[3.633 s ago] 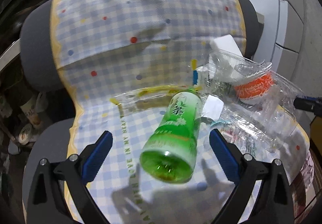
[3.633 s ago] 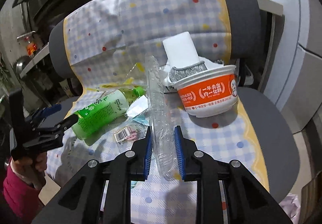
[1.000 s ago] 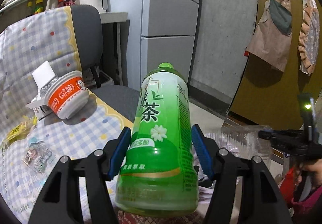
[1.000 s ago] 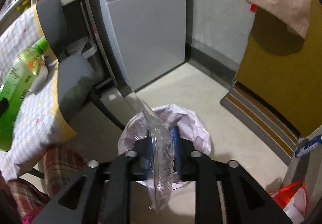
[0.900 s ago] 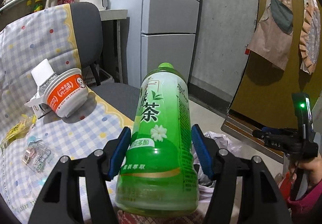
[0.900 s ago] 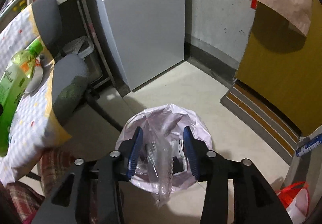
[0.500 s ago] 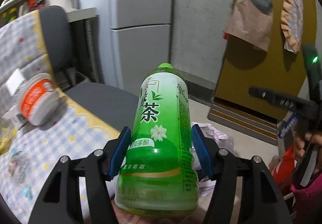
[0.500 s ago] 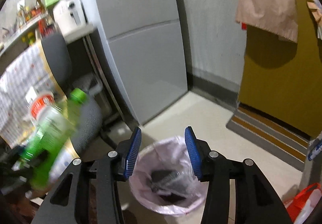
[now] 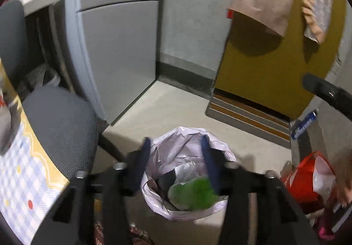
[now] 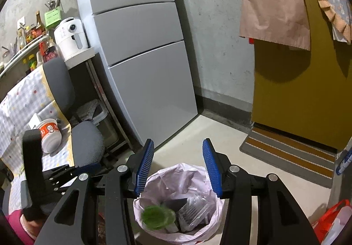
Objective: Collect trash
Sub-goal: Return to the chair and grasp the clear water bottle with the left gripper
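A bin lined with a pale pink bag (image 9: 217, 150) stands on the floor right below both grippers; it also shows in the right wrist view (image 10: 211, 231). The green tea bottle (image 9: 191, 194) lies blurred inside it, also seen in the right wrist view (image 10: 157, 216), beside the clear plastic container (image 10: 194, 207). My left gripper (image 9: 175, 159) is open and empty above the bin. My right gripper (image 10: 178, 163) is open and empty above the bin. An orange noodle cup (image 10: 49, 134) stays on the checked cloth on the chair.
A grey office chair (image 9: 59, 121) with a checked cloth (image 10: 19, 99) stands left of the bin. A grey fridge (image 10: 143, 58) stands behind. A yellow door (image 10: 297, 95) with a striped mat (image 10: 290, 157) is at right. A red bag (image 9: 308, 176) lies on the floor at right.
My left gripper has opened and let the green bottle fall into the bin. It has tilted down over the bin. The right gripper stays open after dropping the clear container.
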`<state>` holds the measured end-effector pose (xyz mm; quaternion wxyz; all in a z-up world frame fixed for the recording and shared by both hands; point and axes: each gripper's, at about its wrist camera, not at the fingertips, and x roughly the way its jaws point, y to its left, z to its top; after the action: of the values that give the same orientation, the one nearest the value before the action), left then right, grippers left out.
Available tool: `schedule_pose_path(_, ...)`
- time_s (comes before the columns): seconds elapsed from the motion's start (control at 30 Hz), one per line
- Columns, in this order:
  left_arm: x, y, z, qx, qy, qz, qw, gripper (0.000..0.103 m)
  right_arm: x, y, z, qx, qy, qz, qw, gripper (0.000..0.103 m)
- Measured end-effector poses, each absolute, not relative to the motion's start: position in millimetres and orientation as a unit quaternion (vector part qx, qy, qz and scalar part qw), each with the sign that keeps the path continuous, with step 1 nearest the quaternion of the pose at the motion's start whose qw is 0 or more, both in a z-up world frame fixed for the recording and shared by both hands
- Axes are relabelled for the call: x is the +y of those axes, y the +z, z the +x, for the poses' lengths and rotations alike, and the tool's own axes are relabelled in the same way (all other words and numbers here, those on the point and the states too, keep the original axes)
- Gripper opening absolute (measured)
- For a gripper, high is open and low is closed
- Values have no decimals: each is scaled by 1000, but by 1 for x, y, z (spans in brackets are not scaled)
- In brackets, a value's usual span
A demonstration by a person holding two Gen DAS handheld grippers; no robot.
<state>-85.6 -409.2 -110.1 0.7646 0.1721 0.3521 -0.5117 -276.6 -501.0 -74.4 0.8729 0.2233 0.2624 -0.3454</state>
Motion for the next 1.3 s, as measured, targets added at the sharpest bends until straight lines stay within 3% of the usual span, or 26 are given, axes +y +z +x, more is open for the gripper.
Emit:
schedule_pose_path(0.07,-400,-110,-76,356,-500,168,771,50,-501,-77,-275,267,-343,222,873,48)
schedule_pose_path(0.2,-363,-98,-55,342,-465,156,802,72,-495,-79,-266,273,-329,221,877,48)
schedule_pose_path(0.77,-170,-81,-1,334,-289,124,888,77,-393,-71,-131,317,-137,176,922,55)
schedule_pose_path(1.0,-94,-86,39,361,-190,80,910,94,-330,-60,-68,332,-51,124,934,58)
schedule_pose_path(1.17,-80,-101,57,392,-167,37,904,96,-299,-59,-41,336,-17,110,935,59)
schedule_pose_path(1.3,-107,-108,81,396,-148,61,904,96,-290,-64,-35,344,-11,106,933,59)
